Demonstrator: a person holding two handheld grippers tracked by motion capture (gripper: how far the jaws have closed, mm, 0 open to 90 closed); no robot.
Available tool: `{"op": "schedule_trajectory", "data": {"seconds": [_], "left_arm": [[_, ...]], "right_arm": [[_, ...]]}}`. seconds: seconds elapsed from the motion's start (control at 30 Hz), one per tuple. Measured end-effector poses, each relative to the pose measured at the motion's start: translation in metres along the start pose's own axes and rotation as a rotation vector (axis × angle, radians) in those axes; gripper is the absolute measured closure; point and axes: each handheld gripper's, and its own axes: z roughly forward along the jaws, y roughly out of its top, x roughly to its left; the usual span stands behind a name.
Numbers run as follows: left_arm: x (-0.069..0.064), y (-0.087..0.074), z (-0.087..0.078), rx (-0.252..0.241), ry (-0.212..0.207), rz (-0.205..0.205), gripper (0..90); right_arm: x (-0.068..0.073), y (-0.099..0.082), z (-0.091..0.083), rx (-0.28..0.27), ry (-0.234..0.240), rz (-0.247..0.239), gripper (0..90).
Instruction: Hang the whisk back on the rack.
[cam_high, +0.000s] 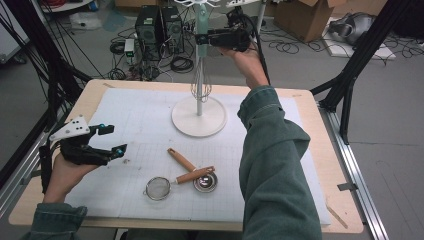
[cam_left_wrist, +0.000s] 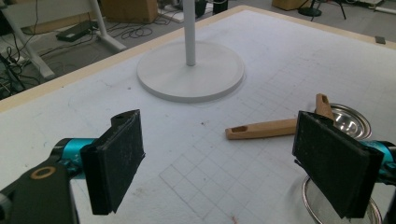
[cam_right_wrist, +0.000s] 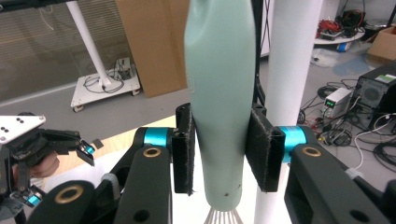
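The right claw (cam_right_wrist: 219, 154) pinches the smooth, pale mint-green handle of a wire whisk (cam_right_wrist: 219, 93), held upright high beside the white metal pole of a round-based rack (cam_high: 199, 116); its hanging prongs sit at the top edge of the high view. To do this step well, I judge the whisk should stay vertical, its top be guided onto a prong, and the felt-like black pads (cam_right_wrist: 183, 149) loosen only once the weight hangs. The left claw (cam_high: 111, 141) rests spread and empty over the white gridded counter mat (cam_high: 135, 120). A fine-mesh steel strainer (cam_high: 159, 188) and a shiny steel measuring cup (cam_high: 205, 182), both with tapered wooden handles, lie crossed nearby.
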Motion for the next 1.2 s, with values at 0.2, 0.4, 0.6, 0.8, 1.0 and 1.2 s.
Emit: {"op": "schedule_trajectory", "data": {"seconds": [0.2, 0.4, 0.6, 0.8, 1.0, 1.2], "left_arm": [[0.000, 0.000, -0.002, -0.003, 0.008, 0.001, 16.9], [-0.001, 0.001, 0.000, 0.007, 0.003, 0.014, 16.8], [-0.001, 0.001, -0.001, 0.002, 0.006, 0.008, 16.3], [-0.002, 0.001, 0.000, 0.004, 0.006, 0.010, 15.9], [-0.003, 0.002, 0.001, 0.002, 0.003, 0.011, 15.9], [-0.002, 0.002, 0.000, 0.007, 0.004, 0.016, 15.9]], "right_arm": [[0.001, -0.001, -0.003, -0.012, -0.007, -0.001, 63.8], [0.002, -0.003, -0.008, -0.021, -0.016, 0.000, 62.6], [0.004, -0.005, -0.017, -0.030, -0.023, 0.000, 61.6], [0.005, -0.010, -0.031, -0.057, -0.028, 0.000, 64.2], [0.009, -0.011, -0.045, -0.067, -0.014, -0.021, 72.7], [0.011, -0.012, -0.049, -0.072, 0.014, -0.050, 89.4]]}}
